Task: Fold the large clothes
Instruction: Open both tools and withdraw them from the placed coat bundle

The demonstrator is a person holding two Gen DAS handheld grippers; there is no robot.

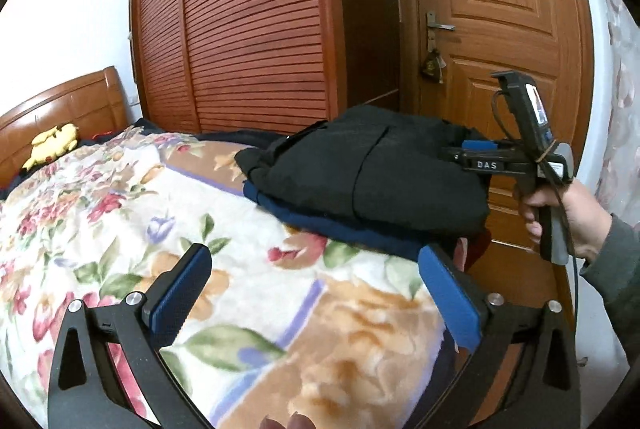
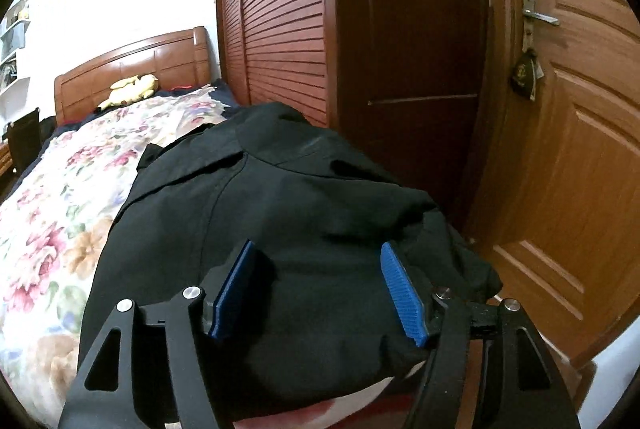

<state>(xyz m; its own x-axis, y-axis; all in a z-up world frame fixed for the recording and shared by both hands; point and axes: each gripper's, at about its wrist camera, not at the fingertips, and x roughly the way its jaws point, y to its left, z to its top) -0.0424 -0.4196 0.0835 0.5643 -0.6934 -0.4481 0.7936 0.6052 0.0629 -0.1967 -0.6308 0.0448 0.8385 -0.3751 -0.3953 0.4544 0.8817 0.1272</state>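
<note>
Reading "DAS", right gripper (image 1: 460, 153) reaches black garment (image 1: 368, 165).

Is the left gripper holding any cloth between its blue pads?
No, the left gripper stands wide open over the floral blanket, short of the folded black garment.

Left gripper (image 1: 316, 289) hangs wide open over the floral blanket (image 1: 120, 213), nothing between its blue pads (image 1: 448, 297). Beyond it a folded black garment (image 1: 372, 165) lies on a navy one (image 1: 320, 221); the right gripper (image 1: 466, 151) reaches its far edge
</note>
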